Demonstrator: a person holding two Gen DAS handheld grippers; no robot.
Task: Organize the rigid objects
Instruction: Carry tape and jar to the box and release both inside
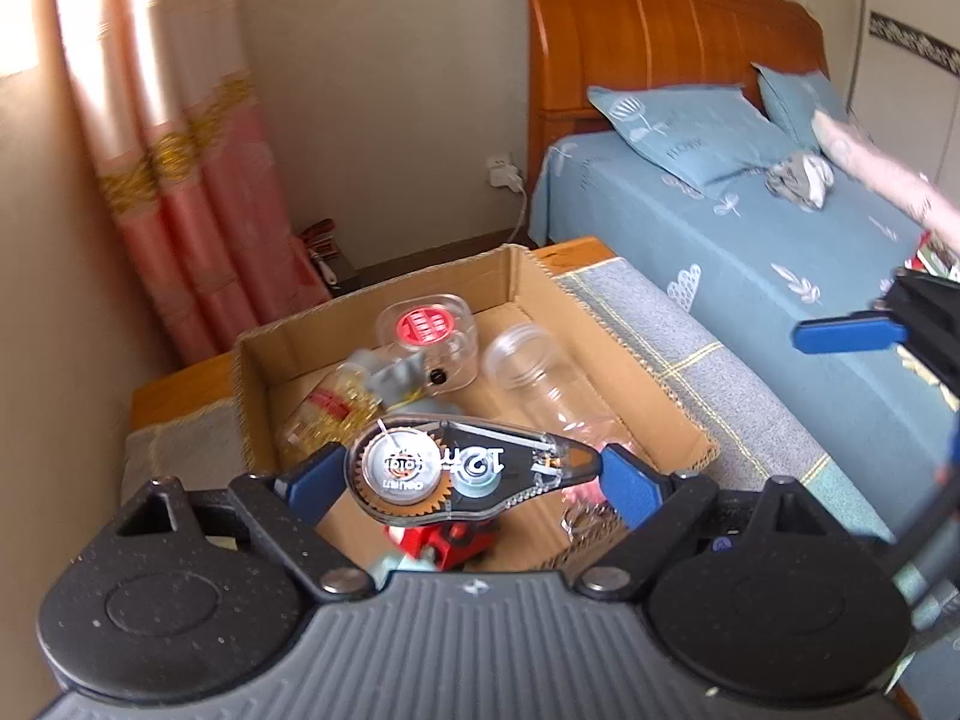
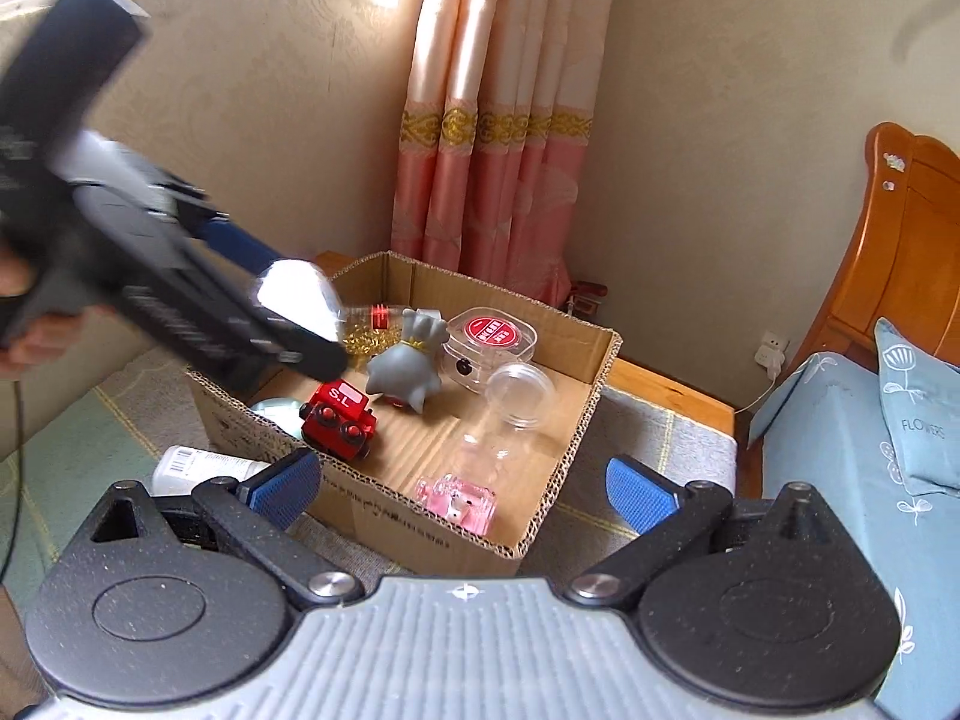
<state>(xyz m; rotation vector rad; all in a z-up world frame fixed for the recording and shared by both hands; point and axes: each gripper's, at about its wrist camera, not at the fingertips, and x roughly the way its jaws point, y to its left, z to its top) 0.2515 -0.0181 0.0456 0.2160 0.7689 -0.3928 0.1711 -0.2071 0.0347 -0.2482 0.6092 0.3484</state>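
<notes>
Step in hand: your left gripper [image 1: 474, 471] pinches the correction tape [image 1: 462, 471] lengthwise, lower centre of frame, above the cardboard box [image 1: 660, 384]. Right gripper [image 2: 465, 483] spread, empty. Next: lower, release into the box

Red toy train [image 2: 337, 418]: "S.L" on roof; blue pillow [image 2: 921, 414]: "FLOWERS"; correction tape dispenser [image 1: 468, 468]: "12m", upside down.

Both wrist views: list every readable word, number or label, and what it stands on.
"S.L": top of the red toy car.
"FLOWERS": blue pillow.
"12m", seen upside down: correction tape dispenser.
Red round label on the clear box: blurred, unreadable.
Barcode on the white bottle: too small.
</notes>
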